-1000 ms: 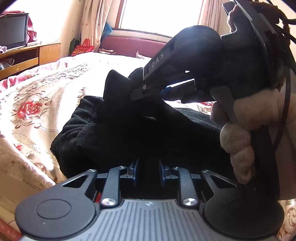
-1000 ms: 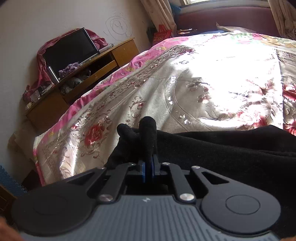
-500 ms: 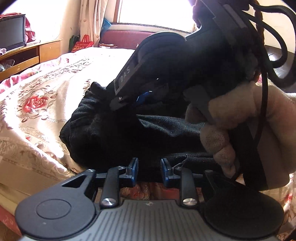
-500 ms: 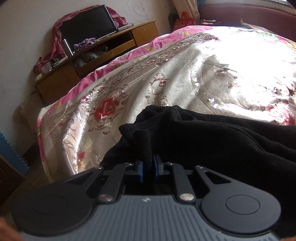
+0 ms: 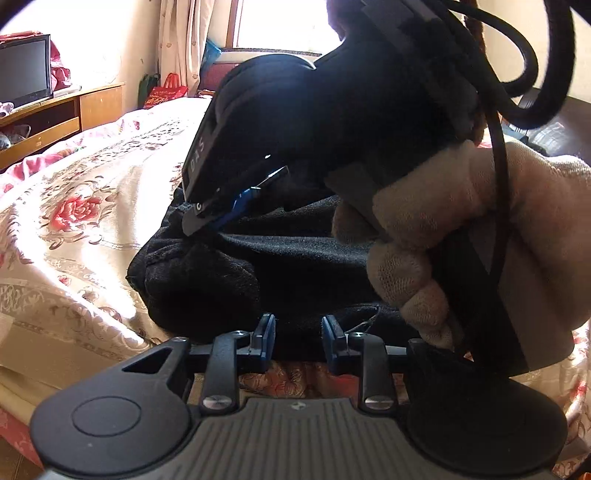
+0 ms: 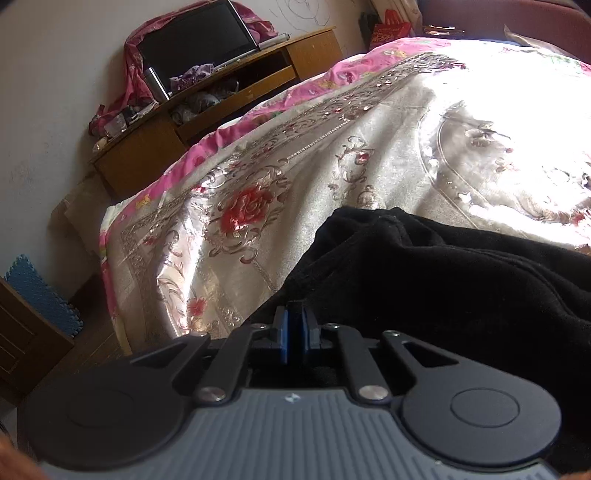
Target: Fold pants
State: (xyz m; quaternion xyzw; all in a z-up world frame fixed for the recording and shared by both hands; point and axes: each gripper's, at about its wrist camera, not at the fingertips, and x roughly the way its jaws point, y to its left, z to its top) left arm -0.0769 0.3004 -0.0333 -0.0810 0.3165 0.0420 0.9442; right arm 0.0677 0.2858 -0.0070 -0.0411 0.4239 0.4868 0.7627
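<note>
This was a bedroom in a home. A bed (image 6: 424,155) with a flowered satin cover filled most of the room. Against the wall stood a wooden TV stand (image 6: 236,96) holding a television (image 6: 195,40) and clutter, and curtains (image 5: 181,40) hung beside a bright window (image 5: 284,22).

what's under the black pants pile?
The folded black fleece pants lie on the cream floral satin bedspread, which shows all around them. Whatever is directly beneath stays covered.
</note>
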